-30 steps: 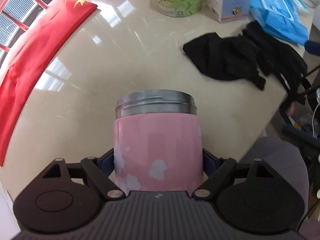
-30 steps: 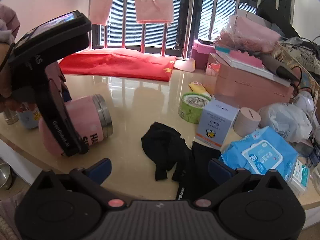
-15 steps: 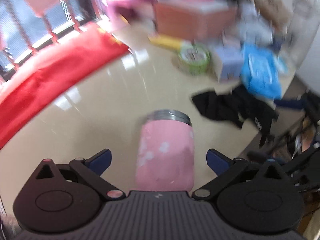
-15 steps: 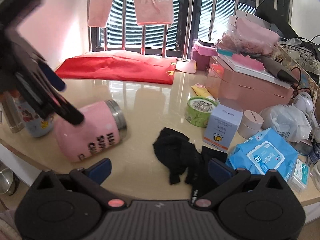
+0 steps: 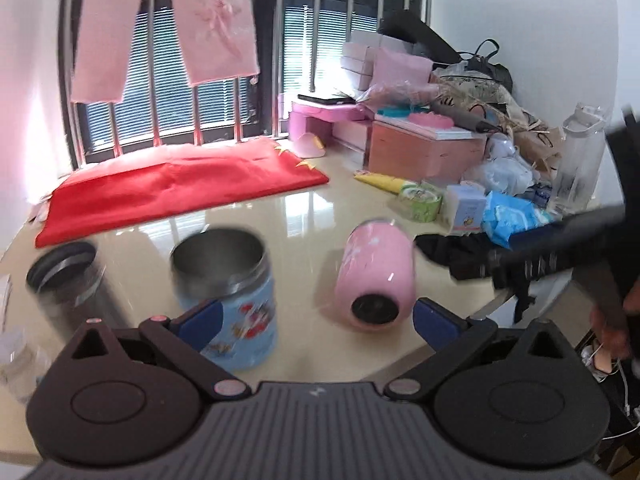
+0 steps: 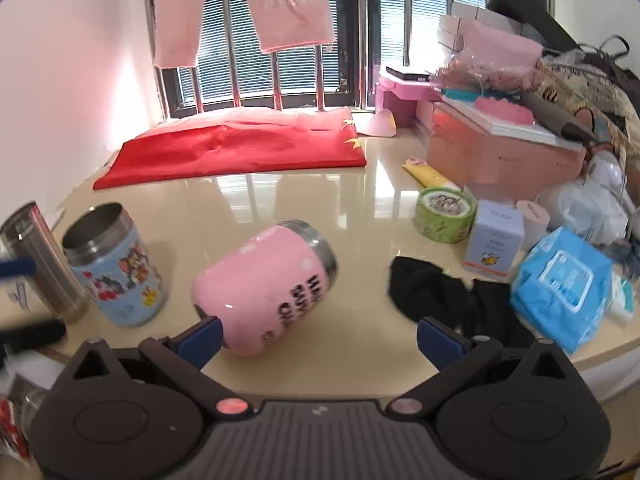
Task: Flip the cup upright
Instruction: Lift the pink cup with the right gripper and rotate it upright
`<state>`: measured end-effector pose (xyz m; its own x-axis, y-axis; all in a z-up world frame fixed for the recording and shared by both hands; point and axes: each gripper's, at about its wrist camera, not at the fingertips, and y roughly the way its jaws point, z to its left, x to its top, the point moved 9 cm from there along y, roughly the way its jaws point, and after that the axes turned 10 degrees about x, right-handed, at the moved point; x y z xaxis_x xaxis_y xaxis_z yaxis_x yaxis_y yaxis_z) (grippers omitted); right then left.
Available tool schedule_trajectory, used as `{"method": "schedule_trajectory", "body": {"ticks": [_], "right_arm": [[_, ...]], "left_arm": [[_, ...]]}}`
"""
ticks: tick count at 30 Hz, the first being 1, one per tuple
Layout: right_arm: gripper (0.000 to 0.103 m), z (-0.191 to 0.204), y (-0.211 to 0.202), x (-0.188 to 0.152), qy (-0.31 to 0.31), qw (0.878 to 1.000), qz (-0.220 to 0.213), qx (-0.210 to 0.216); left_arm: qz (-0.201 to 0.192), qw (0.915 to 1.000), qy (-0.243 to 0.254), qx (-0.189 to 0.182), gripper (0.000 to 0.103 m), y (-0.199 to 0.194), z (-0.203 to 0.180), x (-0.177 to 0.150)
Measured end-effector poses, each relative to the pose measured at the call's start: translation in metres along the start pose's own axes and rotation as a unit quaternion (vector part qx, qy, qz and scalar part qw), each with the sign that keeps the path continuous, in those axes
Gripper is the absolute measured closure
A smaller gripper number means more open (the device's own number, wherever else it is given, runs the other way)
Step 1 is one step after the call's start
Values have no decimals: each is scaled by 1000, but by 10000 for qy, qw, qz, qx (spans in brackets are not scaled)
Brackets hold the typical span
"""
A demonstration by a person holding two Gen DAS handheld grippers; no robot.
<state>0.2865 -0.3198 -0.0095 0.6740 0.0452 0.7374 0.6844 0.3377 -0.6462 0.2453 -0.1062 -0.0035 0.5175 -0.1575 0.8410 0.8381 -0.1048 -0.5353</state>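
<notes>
A pink cup (image 6: 264, 288) with a steel rim lies on its side on the beige table (image 6: 280, 200), mouth pointing away to the right. In the left wrist view the pink cup (image 5: 376, 272) shows its dark base toward me. My left gripper (image 5: 316, 316) is open and empty, pulled back from the cup. My right gripper (image 6: 318, 338) is open and empty, just in front of the cup, with its left fingertip (image 6: 200, 338) close to the cup's base. The right gripper's body (image 5: 560, 252) shows blurred at the right of the left wrist view.
A blue cartoon cup (image 6: 116, 268) stands upright left of the pink cup, with a steel flask (image 6: 40, 264) beside it. A black cloth (image 6: 432, 292), blue wipes pack (image 6: 560, 292), small box (image 6: 496, 236) and green tin (image 6: 444, 216) lie right. A red flag (image 6: 236, 148) lies at the back.
My left gripper let go of the pink cup, which now lies on its side on the table, and drew back and up. My right gripper moved closer to the cup.
</notes>
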Motion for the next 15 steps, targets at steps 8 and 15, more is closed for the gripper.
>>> {"method": "schedule_trajectory", "body": {"ticks": [8,15], "right_arm": [[0,23,35,28,634,9977,232,-52],[0,25,97,51,1269,9898,632,-136]], "left_arm": [[150,9996,-206,75,0,17,26,-27],[286,9994,-174,108,0,41,37,-39]]}}
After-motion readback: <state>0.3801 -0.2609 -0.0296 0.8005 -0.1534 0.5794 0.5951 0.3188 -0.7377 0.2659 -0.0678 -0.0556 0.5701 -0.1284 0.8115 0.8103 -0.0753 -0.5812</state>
